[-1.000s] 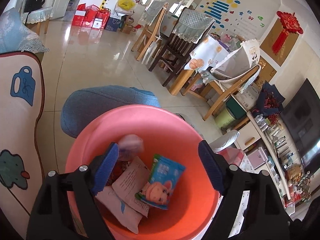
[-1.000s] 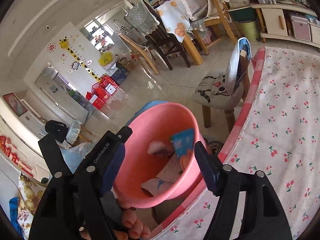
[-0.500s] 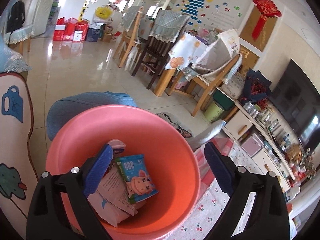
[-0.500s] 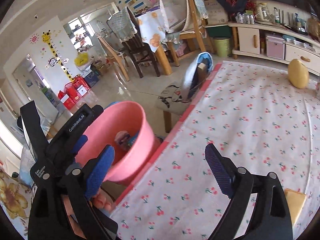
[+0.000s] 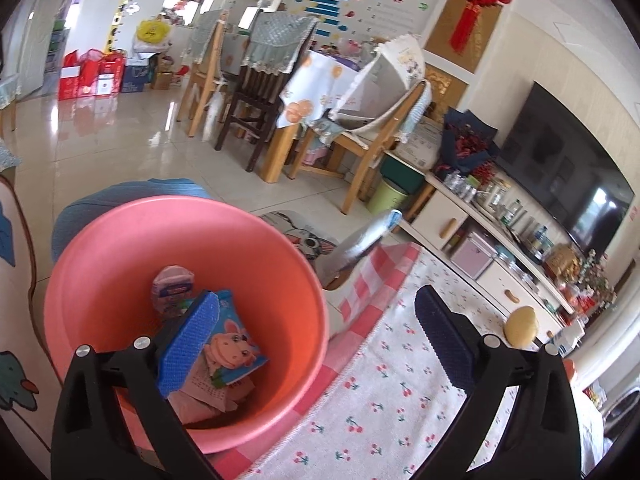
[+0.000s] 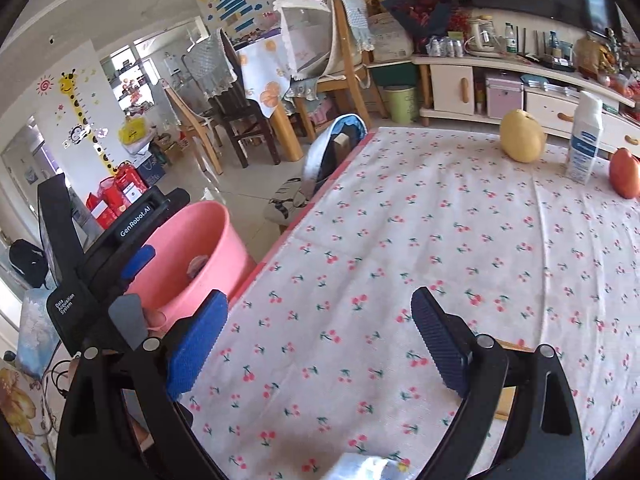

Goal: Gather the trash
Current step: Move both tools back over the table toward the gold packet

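A pink bucket sits beside the table's left edge and holds a blue snack packet, a small white cup and crumpled paper. My left gripper is open and empty, straddling the bucket rim and the table edge. My right gripper is open and empty above the cherry-print tablecloth. The bucket also shows at the left in the right wrist view, with the left gripper's body in front of it. A crinkled wrapper lies at the bottom edge of that view.
On the table's far side lie a yellow fruit, a white bottle and a red-orange fruit. A small chair with a cat cushion stands beside the table. Dining chairs, a green bin and a TV cabinet lie beyond.
Both grippers have swung right, away from the bucket and towards the table. The bucket has shifted left in both views, and much more tablecloth now shows.
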The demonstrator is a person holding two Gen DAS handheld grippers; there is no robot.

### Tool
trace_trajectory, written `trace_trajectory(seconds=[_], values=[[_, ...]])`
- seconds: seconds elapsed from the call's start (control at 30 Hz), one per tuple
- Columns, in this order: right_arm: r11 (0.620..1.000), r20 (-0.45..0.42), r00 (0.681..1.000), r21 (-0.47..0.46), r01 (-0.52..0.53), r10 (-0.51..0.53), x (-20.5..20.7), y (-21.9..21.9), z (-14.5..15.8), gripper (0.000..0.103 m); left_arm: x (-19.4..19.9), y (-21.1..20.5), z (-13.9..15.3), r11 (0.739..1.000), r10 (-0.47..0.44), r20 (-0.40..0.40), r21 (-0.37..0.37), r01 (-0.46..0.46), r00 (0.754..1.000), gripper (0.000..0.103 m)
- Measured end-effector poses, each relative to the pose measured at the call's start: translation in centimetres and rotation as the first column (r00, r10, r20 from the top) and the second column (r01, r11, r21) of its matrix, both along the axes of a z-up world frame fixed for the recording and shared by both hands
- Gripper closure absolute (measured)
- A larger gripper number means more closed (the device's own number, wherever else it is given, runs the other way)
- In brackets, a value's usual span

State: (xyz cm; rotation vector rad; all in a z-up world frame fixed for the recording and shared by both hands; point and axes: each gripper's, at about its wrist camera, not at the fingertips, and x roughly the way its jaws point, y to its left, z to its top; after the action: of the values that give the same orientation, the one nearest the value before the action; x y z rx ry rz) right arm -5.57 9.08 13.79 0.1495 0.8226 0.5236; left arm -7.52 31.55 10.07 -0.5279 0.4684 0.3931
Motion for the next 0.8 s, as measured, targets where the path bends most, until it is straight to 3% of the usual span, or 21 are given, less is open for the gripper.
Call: trace_trajectory(seconds=[0.3, 0.53, 0.8], values=[[0.998, 0.012, 0.998, 0.009, 0.069, -0.069, -1.8, -4.5, -0.2, 0.008, 0.6, -4.6, 0.5, 0.983, -0.144, -0.014, 0.109, 0.144, 0.99, 0.004], [0.993, 0.027, 0.993, 0.026, 0.118, -0.119, -2.8, -7.7, 0.3, 0.008, 0.8, -8.5, 0.6, 0.941, -0.268, -0.087, 0.19, 0.28, 0.959, 0.004], [0.987, 0.022, 0.987, 0.01, 0.159, -0.159, -3.7, -11.4, -0.1, 0.008, -0.3, -11.9, 0.8, 0.892, -0.37, -0.119, 0.232, 0.388, 0.921, 0.004]])
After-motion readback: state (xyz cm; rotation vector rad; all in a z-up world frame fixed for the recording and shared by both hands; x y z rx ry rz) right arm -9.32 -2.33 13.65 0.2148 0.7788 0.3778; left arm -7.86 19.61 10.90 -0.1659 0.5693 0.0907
